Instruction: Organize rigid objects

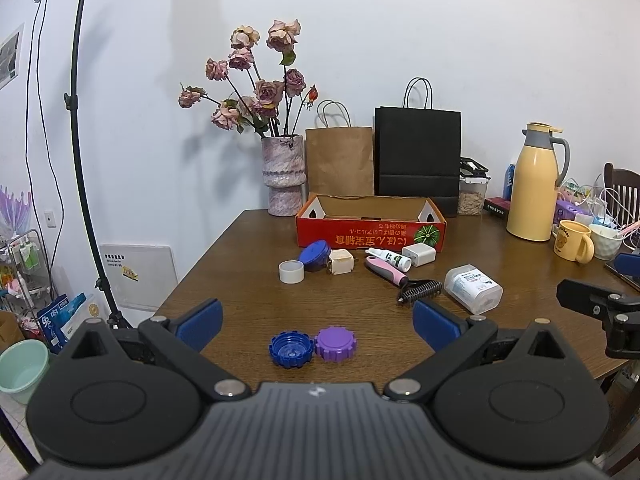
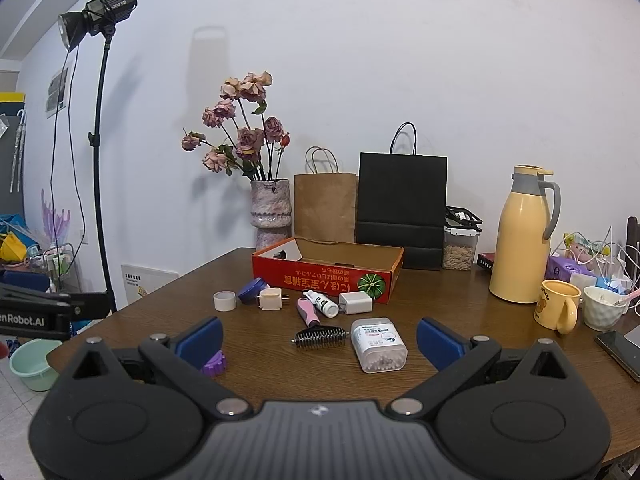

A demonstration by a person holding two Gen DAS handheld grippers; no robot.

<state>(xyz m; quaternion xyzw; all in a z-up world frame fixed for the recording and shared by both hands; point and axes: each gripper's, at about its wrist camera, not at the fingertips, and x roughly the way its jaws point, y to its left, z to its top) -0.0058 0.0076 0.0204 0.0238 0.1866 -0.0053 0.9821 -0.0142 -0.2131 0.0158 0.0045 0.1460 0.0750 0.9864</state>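
A blue cap (image 1: 291,349) and purple cap (image 1: 335,343) touch on the near bench (image 1: 224,264); small items lie before the far red box (image 1: 370,229) (empty). Left tool (image 1: 316,322) and right tool (image 2: 320,338) gape wide, holding nothing.

Plain white wall (image 2: 400,40) behind a brown wooden bench (image 2: 460,312), studio lamp (image 2: 96,16) on a black stand at left, pale tiled floor (image 2: 12,412) below.

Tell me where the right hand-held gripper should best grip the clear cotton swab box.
Probably across the two long sides of the cotton swab box, coming from above. It lies flat on the table, long axis pointing roughly away from the open right hand-held gripper, with bare wood either side.
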